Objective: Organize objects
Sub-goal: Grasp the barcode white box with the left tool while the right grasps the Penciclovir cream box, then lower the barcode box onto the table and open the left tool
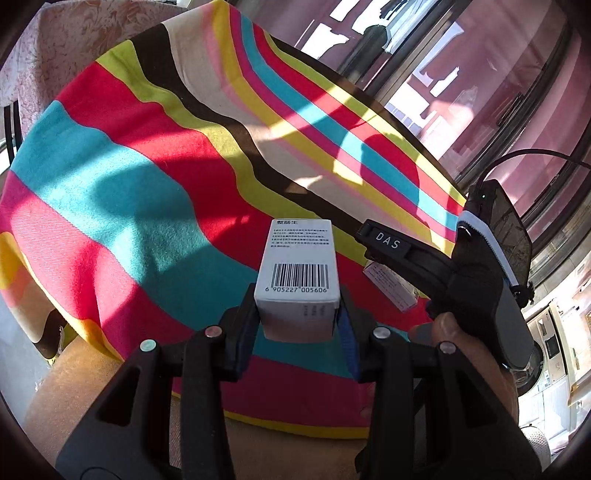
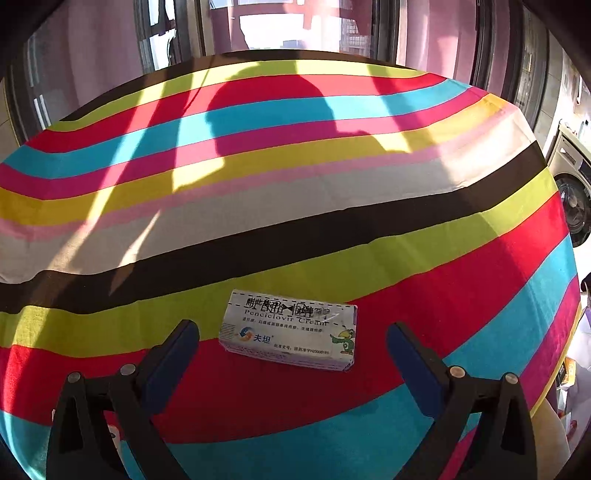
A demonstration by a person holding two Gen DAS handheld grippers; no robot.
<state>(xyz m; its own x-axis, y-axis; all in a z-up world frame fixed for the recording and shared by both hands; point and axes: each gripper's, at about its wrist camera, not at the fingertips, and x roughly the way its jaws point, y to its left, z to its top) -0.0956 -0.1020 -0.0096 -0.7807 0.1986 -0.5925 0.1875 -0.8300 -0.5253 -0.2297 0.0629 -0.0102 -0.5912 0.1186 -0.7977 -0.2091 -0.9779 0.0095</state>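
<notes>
My left gripper [image 1: 300, 317] is shut on a white medicine box [image 1: 299, 273] with a barcode on top, held above the striped tablecloth [image 1: 147, 192]. The right gripper's body [image 1: 461, 273] shows at the right of the left wrist view, over a second box [image 1: 391, 282] lying on the cloth. In the right wrist view, my right gripper [image 2: 291, 350] is open, its fingers on either side of a Penciclovir cream box [image 2: 290, 328] that lies flat on the red stripe of the cloth [image 2: 295, 184].
The table's far edge runs along tall windows [image 2: 280, 26]. A washing machine [image 2: 574, 199] stands at the right. A patterned chair back [image 1: 74, 40] is beyond the table's left side. The tan floor [image 1: 92, 373] shows below the cloth's near edge.
</notes>
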